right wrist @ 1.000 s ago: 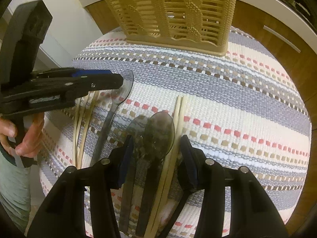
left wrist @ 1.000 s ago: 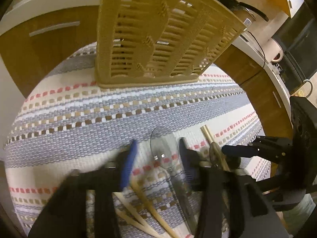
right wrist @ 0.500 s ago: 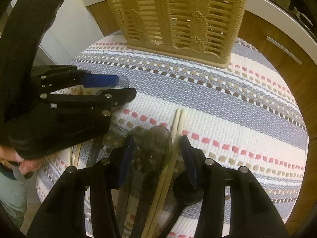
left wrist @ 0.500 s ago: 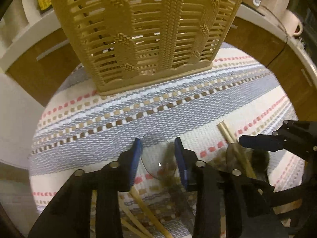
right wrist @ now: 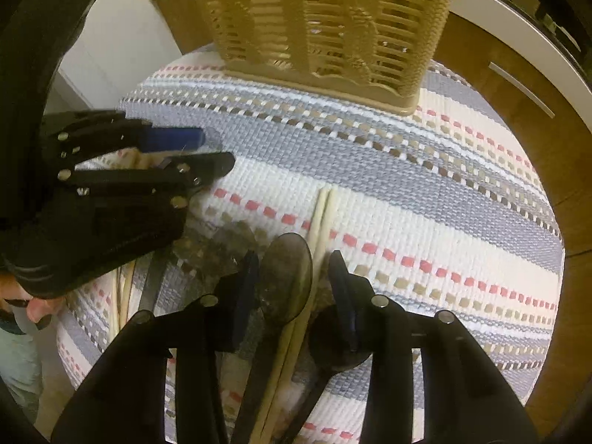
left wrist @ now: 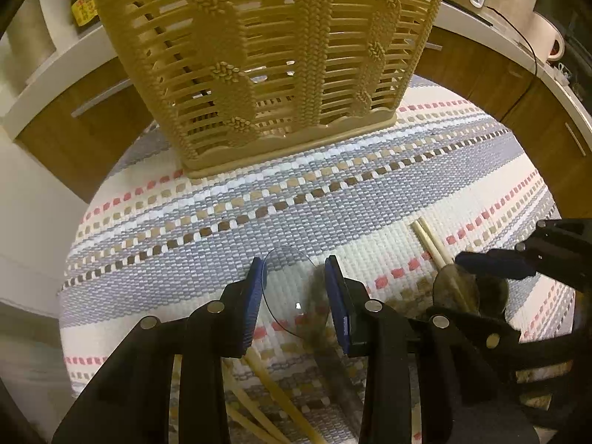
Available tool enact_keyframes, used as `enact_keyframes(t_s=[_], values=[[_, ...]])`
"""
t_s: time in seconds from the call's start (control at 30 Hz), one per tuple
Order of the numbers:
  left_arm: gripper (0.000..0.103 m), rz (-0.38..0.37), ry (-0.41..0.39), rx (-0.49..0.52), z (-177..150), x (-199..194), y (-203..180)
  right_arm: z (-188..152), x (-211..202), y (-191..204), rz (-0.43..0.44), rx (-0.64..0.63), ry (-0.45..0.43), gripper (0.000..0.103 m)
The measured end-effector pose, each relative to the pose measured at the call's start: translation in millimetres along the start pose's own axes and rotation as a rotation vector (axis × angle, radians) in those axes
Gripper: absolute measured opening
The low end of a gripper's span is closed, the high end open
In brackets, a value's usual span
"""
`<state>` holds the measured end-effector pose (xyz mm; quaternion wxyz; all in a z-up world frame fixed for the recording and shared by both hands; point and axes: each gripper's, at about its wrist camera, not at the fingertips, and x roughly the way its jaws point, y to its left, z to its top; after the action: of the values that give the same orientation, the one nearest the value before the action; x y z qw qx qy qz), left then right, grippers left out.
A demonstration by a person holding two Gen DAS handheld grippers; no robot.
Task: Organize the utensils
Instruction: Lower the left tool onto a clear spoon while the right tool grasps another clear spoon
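Left wrist view: the left gripper (left wrist: 296,288) has closed in, its jaws now narrowly flanking the clear plastic spoon's bowl (left wrist: 290,292) on the striped woven mat (left wrist: 333,199). The right gripper (right wrist: 292,277) straddles the smoky translucent spoon (right wrist: 286,281) mid-mat, gaping; the tan slatted plastic basket (left wrist: 273,55) looms nearer.

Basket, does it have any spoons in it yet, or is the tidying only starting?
Only starting, it seems. Through the slats of the basket I can't tell what is inside. In hand: the left gripper brackets the clear spoon, and the right gripper brackets the dark spoon and chopsticks. Left: these, plus more chopsticks on the striped cloth, need moving to the basket.
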<state>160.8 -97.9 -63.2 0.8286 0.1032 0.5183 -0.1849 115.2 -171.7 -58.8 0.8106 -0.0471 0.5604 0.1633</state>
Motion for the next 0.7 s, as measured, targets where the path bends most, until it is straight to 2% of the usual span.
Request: enact_keyframes(t_s=[0.1, 0.23, 0.43, 0.7], values=[[0.032, 0.005, 0.01, -0.001, -2, -2, 3, -2, 1, 9, -0.038, -0.014, 0.024, 0.036], [0.032, 0.007, 0.021, 0.007, -6, -2, -1, -5, -5, 8, 0.0, 0.009, 0.036, 0.036], [0.034, 0.027, 0.026, 0.022, -12, -6, -7, -18, -10, 10, -0.009, -0.021, 0.048, 0.036], [0.034, 0.035, 0.021, 0.016, -19, -8, -20, -21, -3, 29, -0.083, -0.087, 0.03, 0.036]])
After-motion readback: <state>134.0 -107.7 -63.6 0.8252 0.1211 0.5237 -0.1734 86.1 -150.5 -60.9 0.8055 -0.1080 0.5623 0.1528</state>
